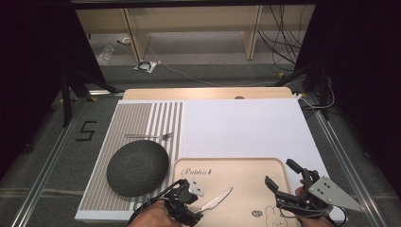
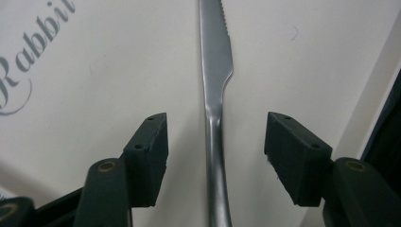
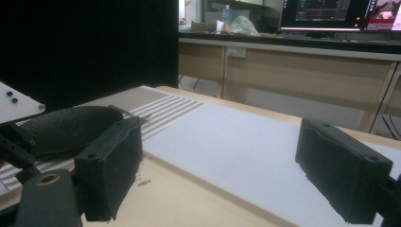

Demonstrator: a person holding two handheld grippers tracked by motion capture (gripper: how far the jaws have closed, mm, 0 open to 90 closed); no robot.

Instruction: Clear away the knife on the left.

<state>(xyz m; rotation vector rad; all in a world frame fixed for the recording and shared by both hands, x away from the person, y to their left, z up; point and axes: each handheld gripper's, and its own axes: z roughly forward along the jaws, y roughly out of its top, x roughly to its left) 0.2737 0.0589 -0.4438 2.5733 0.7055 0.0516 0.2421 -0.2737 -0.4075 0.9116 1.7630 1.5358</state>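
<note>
Your left tongs (image 2: 215, 151) stand released, pads (image 2: 150, 156) parted on either side of the knife's handle with a gap on each side, so nothing is gripped. The table knife (image 1: 215, 199) lies flat on the wooden Rabbit tray (image 1: 246, 165), blade tip toward two o'clock, handle running back under the left tongs (image 1: 191, 201) at the tray's seven o'clock corner. Your right tongs (image 1: 283, 182) hover spread wide and empty at the tray's four o'clock side. If the knife is meant to stay there, lift the left tongs straight up so neither pad drags the handle sideways. The fork (image 1: 149, 136) rests on the striped placemat (image 1: 101, 189) at eleven o'clock, beyond the dark round pad (image 1: 137, 168) on the counter.
</note>
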